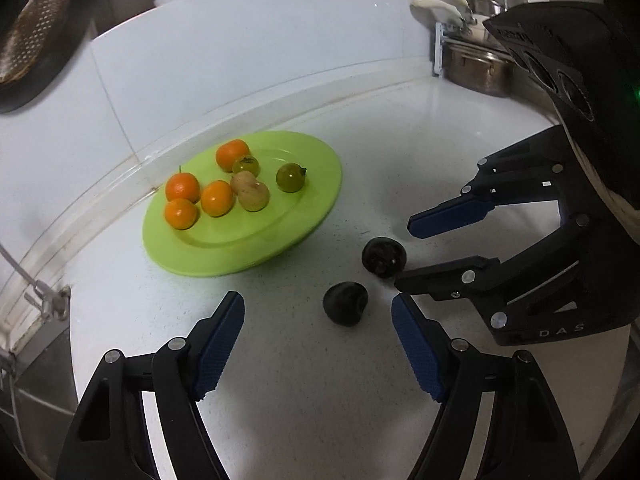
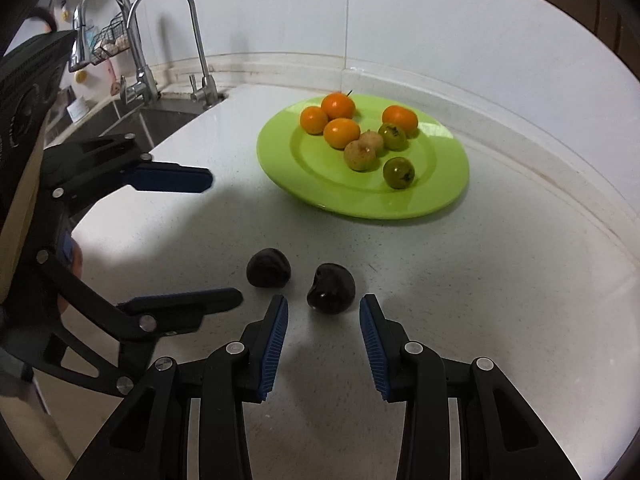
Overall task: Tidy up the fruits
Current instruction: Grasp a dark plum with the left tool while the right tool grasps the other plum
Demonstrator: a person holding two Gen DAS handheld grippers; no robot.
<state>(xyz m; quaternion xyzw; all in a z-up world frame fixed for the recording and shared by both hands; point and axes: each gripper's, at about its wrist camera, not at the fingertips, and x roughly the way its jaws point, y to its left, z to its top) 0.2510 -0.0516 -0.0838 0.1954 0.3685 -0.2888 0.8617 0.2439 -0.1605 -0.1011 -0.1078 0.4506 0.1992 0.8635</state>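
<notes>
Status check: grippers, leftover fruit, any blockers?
Left gripper and right gripper open, empty. Two dark fruits on counter, off green plate. Nothing blocking.

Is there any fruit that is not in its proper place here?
Yes. Two dark fruits lie on the bare counter, apart from the green plate that holds all the other fruit. The right gripper, jaws open, points at one of them; nothing is spilled or damaged.

Two dark fruits (image 2: pixel 300 280) lie (near together) beside the fruit-laden green plate (image 2: pixel 440 184).
</notes>
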